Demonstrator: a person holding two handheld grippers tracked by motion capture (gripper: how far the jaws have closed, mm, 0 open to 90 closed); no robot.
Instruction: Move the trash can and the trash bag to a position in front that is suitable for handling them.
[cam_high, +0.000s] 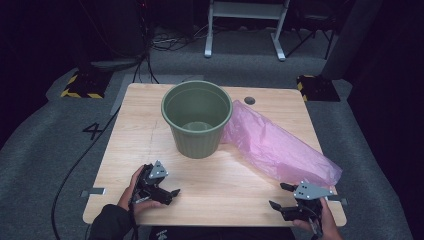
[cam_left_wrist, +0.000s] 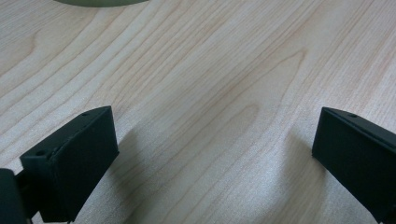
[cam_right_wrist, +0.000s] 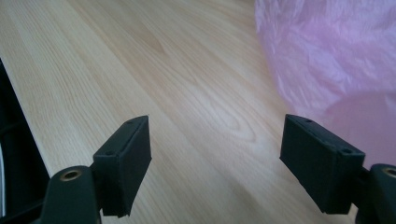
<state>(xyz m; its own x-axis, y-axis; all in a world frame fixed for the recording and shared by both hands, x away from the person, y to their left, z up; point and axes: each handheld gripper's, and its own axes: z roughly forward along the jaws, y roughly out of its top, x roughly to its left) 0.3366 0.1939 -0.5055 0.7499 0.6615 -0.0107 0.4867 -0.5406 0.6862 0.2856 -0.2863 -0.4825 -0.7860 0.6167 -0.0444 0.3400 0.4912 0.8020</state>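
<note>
A green plastic bucket (cam_high: 196, 120) stands upright near the far middle of the wooden table (cam_high: 140, 135). Its base edge (cam_left_wrist: 100, 2) shows at the top of the left gripper view. A crumpled pink plastic bag (cam_high: 280, 145) lies flat to the bucket's right, one end touching it. My left gripper (cam_high: 171, 196) rests low over the table at the near left. Its jaws (cam_left_wrist: 215, 154) stand wide apart with bare wood between them. My right gripper (cam_high: 278, 195) sits at the near right, just short of the bag's near end. It (cam_right_wrist: 217, 158) is open and empty, with the pink bag (cam_right_wrist: 336, 60) ahead on the right.
A dark round grommet (cam_high: 249, 100) sits in the table's far edge. Small metal brackets (cam_high: 92, 192) stick out at the near corners. Grey carpet surrounds the table, with cables, yellow-and-black striped feet (cam_high: 82, 85) and white frame legs (cam_high: 245, 30) beyond.
</note>
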